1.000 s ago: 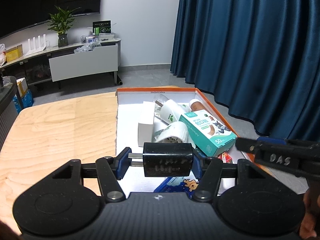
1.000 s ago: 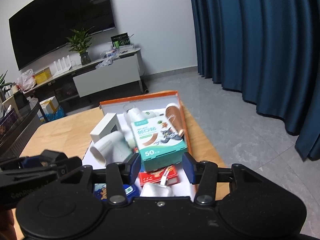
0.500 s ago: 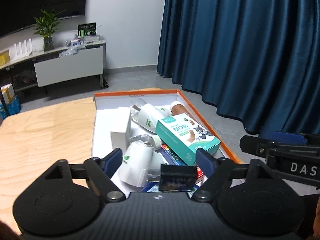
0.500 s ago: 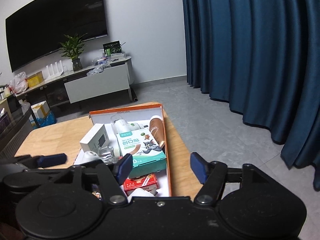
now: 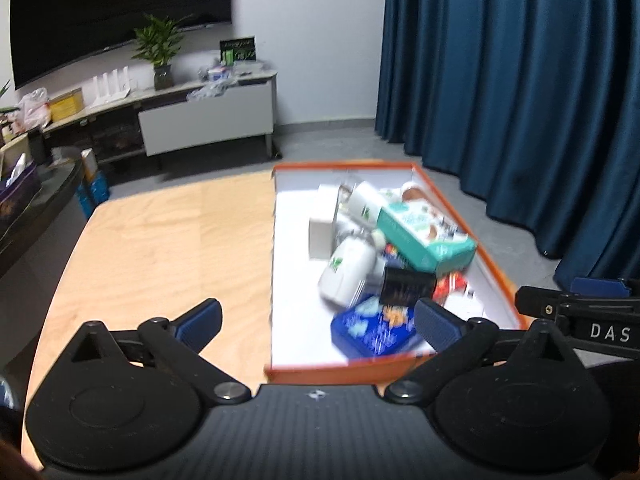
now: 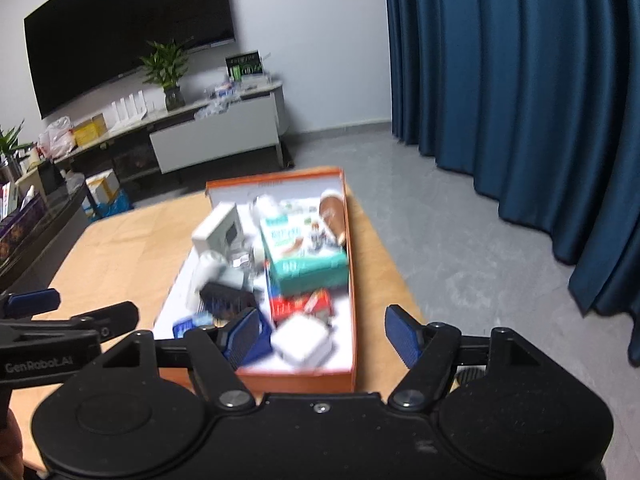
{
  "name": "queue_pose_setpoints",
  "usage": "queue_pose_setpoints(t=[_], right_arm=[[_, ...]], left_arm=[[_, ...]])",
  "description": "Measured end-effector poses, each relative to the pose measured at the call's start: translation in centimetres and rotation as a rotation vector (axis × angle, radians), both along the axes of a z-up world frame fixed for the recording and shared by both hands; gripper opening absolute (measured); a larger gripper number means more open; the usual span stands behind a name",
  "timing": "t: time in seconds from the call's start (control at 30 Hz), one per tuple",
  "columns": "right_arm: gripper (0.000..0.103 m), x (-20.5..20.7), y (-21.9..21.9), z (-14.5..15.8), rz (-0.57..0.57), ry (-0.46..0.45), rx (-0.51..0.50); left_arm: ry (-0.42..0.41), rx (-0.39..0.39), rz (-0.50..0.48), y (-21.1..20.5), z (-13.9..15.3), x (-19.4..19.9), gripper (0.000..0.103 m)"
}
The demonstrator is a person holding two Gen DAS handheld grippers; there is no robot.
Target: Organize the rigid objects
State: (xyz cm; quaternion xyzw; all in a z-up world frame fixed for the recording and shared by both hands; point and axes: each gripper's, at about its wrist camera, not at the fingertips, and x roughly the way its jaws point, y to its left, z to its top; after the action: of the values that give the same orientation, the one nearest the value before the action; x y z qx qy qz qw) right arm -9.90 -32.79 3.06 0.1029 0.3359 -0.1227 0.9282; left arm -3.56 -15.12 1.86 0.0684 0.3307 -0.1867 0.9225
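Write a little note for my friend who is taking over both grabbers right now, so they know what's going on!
Left gripper: empty, jaws opening wide, above the near end of the orange box.
Right gripper: empty too, jaws opening, above the same box's near right corner.
Things: black charger, teal carton, white bottle, blue pack and red packet all lie piled in the box.
Done: charger is in the box; the wooden table beside it looks bare.
Left: probably just tidying the pile.
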Motion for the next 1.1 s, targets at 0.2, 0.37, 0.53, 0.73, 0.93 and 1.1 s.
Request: queue_pose_setpoints(t=[0.2, 0.37, 0.53, 0.73, 0.93, 1.1], right_arm=[[0.083, -1.1, 0.5, -1.6, 0.0, 0.068, -0.004], [0.083, -1.1, 0.7, -1.8, 0.0, 0.079, -0.001], [0.083, -1.1, 0.8, -1.9, 0.001, 0.085, -0.004], [0.083, -0.9, 1.1, -1.9, 0.006, 0.089, -0.002], [0.083, -0.7, 1.2, -2.1, 0.01, 0.094, -0.001], [0.083, -0.5, 1.3, -2.2, 0.014, 0.099, -0.004]], left_arm=[[0.077, 0.019, 0.023, 0.5, -1.2, -0.3, 0.103], [0.081, 0.029, 0.029, 0.6, -1.2, -0.7, 0.103], [0.088, 0.028, 0.035, 0.6, -1.3, -0.6, 0.103], [0.103, 0.035, 0.03, 0.4, -1.6, -0.5, 0.103], [0.113, 0.028, 0.029, 0.4, -1.7, -0.4, 0.103], [0.115, 0.031, 0.028, 0.3, -1.7, -0.3, 0.103]])
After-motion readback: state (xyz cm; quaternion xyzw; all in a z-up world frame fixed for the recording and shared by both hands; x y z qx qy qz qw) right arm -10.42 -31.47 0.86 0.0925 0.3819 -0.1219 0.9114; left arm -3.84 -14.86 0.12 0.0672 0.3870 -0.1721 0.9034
